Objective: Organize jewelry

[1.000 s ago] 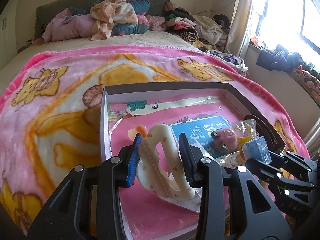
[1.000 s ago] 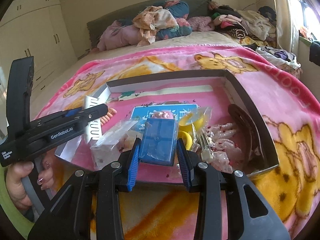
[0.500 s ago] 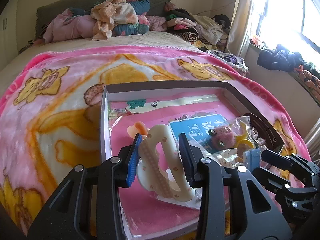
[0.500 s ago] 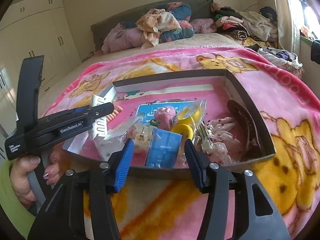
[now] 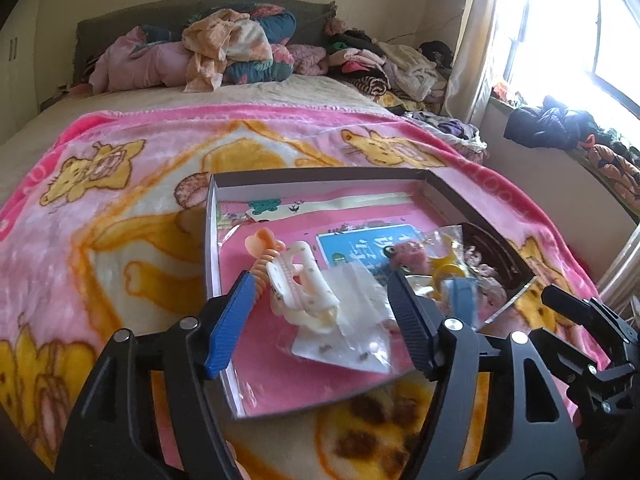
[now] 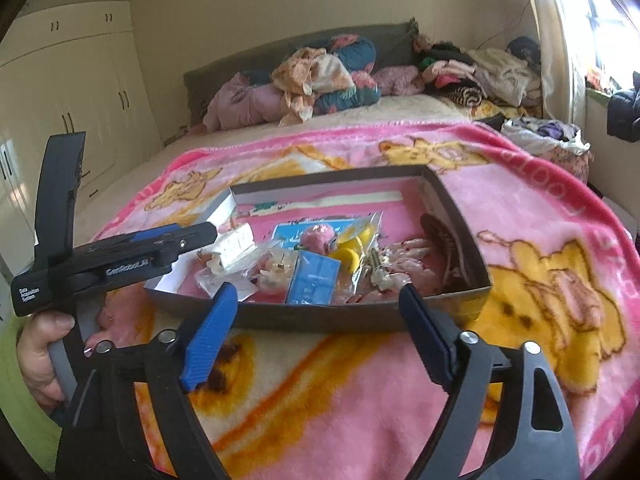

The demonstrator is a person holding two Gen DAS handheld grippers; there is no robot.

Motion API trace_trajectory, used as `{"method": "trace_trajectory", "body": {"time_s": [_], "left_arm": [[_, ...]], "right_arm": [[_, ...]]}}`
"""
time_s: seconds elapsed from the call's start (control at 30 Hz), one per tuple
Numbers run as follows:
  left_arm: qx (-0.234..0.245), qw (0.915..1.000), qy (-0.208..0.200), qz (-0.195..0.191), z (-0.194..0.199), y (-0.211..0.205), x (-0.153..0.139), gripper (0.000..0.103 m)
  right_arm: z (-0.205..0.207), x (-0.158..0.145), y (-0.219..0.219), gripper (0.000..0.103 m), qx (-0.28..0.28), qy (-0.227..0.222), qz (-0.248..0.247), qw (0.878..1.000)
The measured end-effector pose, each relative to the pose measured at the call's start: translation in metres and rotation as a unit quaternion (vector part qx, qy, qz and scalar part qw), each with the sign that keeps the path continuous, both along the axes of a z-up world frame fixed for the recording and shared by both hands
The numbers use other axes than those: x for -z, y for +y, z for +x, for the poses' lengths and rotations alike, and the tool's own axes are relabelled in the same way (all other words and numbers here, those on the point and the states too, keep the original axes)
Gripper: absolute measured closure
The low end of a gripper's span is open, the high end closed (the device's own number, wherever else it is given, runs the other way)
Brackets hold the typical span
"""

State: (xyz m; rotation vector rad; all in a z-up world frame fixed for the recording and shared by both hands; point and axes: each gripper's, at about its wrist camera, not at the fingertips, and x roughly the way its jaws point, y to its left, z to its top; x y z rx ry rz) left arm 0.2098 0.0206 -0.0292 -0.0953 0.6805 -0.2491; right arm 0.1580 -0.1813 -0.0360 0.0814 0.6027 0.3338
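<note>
Both pairs of fingers stood spread wide and pinched nothing. Those of the left gripper (image 5: 322, 312) flanked a cream hair claw (image 5: 302, 286) that lay on its side in the near left part of the shallow box (image 5: 332, 178), partly on a clear plastic packet (image 5: 352, 320), with open space on each side between the clip and the blue pads (image 5: 232, 322). An orange coiled piece (image 5: 264, 248) lay just beyond the clip. From the right wrist view, the left gripper reached in level from the left, its tips over the box's left edge, and a hand (image 6: 40, 356) with painted nails gripped its handle low at the left edge.

The right gripper (image 6: 316, 334) was held outside the box, over the pink blanket (image 6: 540, 216) in front of the near wall, fingers pointing toward it. Inside, near the middle front, a small blue box (image 6: 314, 284) stood tilted on its edge among clear packets. A pink fuzzy ornament (image 6: 318, 236) and yellow rings (image 6: 348, 254) lay just behind it, and a dark brown headband (image 6: 444, 248) curved along the right wall. Piled clothes (image 6: 320, 76) covered the head of the bed.
</note>
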Motion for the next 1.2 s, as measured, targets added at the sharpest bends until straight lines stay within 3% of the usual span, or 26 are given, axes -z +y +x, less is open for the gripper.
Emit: {"method": "trace_trajectory", "body": {"time_s": [0.47,0.97,1.2], "left_arm": [[0.018,0.9994,-0.03,0.001,-0.055,-0.011,-0.026,0.013],[0.022,0.9988,-0.044,-0.002,-0.111,-0.021,-0.016,0.012],[-0.003,0.999,-0.044,0.0,-0.125,-0.02,-0.006,0.012]], "right_arm": [[-0.045,-0.017,-0.009,0.007,-0.003,-0.082,-0.029,0.996],[-0.079,-0.015,-0.023,0.007,0.015,-0.112,-0.032,0.993],[-0.095,-0.015,-0.025,0.006,0.009,-0.136,-0.026,0.99]]}}
